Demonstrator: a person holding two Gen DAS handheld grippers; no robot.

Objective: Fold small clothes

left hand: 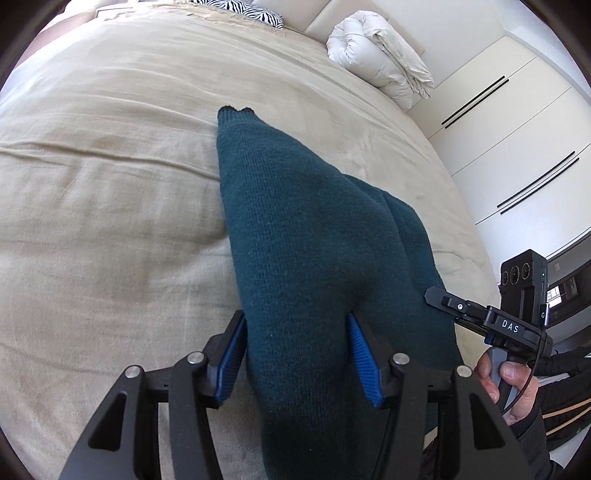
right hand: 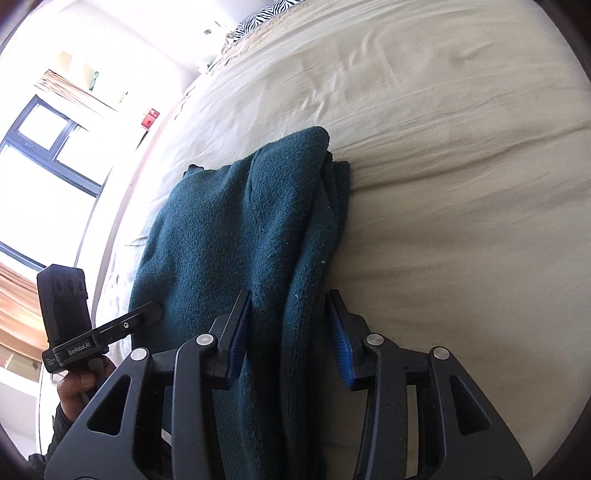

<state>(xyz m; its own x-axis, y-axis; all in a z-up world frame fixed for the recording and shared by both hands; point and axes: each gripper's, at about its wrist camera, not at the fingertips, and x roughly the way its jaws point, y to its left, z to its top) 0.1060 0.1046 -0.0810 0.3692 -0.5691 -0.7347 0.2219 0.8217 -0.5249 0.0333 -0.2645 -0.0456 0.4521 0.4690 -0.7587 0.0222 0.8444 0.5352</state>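
- Sweater (left hand: 295,229), a dark teal knit, lies on the beige bed cover (left hand: 110,184) near the bed's edge, already doubled into layers; judging by the stacked edges, at least one fold is made and more squaring-up likely remains.
- Left gripper (left hand: 295,332) straddles the near end of the knit, jaws spread wide, fabric between them but unclamped.
- Right gripper (right hand: 290,310) likewise gapes over the layered edge, pinching nothing.
- Rolled white duvet (left hand: 380,59) and zebra pillow (left hand: 251,13) sit well apart; nothing blocks the fold.
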